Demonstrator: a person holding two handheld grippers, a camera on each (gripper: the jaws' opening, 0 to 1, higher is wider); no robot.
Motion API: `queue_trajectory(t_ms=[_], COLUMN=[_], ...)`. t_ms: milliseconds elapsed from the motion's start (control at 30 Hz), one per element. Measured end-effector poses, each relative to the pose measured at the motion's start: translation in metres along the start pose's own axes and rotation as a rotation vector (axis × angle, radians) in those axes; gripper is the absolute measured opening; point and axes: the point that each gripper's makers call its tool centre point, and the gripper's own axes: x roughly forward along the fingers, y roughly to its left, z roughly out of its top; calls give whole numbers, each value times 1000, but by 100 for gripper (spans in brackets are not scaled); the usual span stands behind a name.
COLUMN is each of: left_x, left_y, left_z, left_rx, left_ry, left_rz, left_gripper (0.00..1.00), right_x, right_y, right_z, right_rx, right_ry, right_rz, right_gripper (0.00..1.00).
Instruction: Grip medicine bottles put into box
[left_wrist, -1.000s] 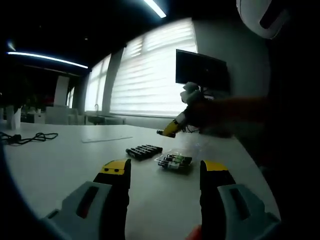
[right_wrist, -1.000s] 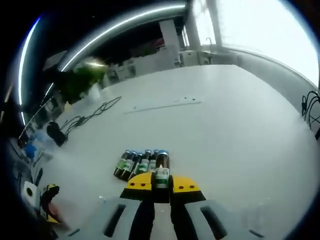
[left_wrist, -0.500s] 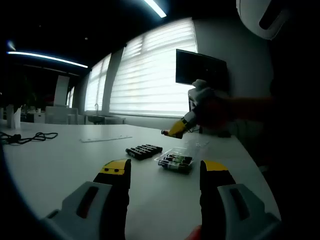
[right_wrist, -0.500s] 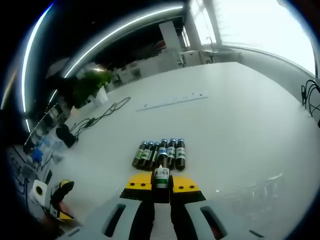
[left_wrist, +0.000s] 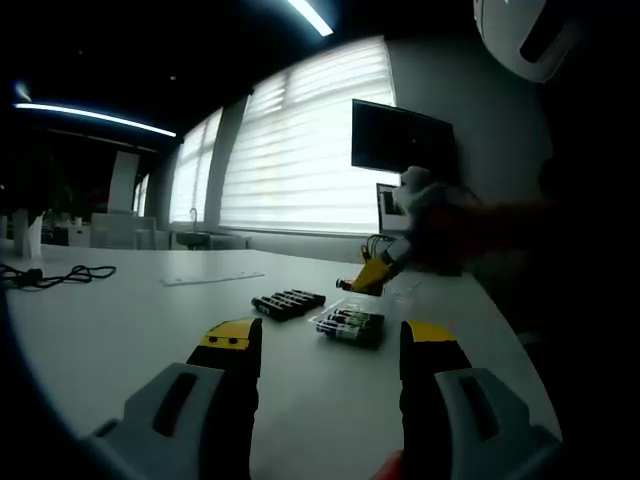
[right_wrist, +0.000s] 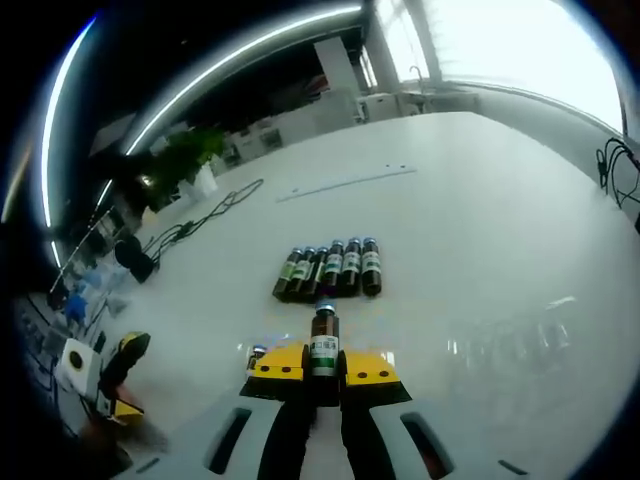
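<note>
White office table (right_wrist: 480, 220), blinds behind. Right gripper (right_wrist: 322, 366), jaws clenched on medicine bottle (right_wrist: 323, 345), has carried it from loose bottle row (right_wrist: 332, 269) to above clear box (left_wrist: 350, 323). Left gripper (left_wrist: 330, 345) idle, jaws spread. Cable (right_wrist: 200, 225) beyond.

A wide white surface (right_wrist: 470, 200) is stretching across the scene. Near its middle, a row of small dark medicine bottles (right_wrist: 330, 268) is lying side by side, touching one another; in the left gripper view the same row (left_wrist: 288, 302) is lying just left of a clear plastic box (left_wrist: 350, 322) that is holding a few more bottles. In the right gripper view the clear box (right_wrist: 500, 345) is sitting to the right of the row. A long, thin, pale strip (right_wrist: 345, 183) is lying flat farther away. A black cable (right_wrist: 205, 218) is trailing across the far left side, well apart from the bottles.
</note>
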Motion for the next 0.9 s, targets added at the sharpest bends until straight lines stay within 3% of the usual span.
queue_trajectory(t_ms=[233, 333, 900], left_x=[0, 0, 0], left_y=[0, 0, 0], left_z=[0, 0, 0], left_rx=[2, 2, -2], left_ry=[0, 0, 1], left_rz=[2, 2, 0], left_gripper=[48, 48, 48], right_x=[3, 6, 11], right_y=[4, 4, -4], right_z=[-12, -16, -20], right_rx=[-21, -71, -71], right_ry=[15, 18, 9], right_rz=[-7, -32, -39], right_gripper=[8, 8, 8])
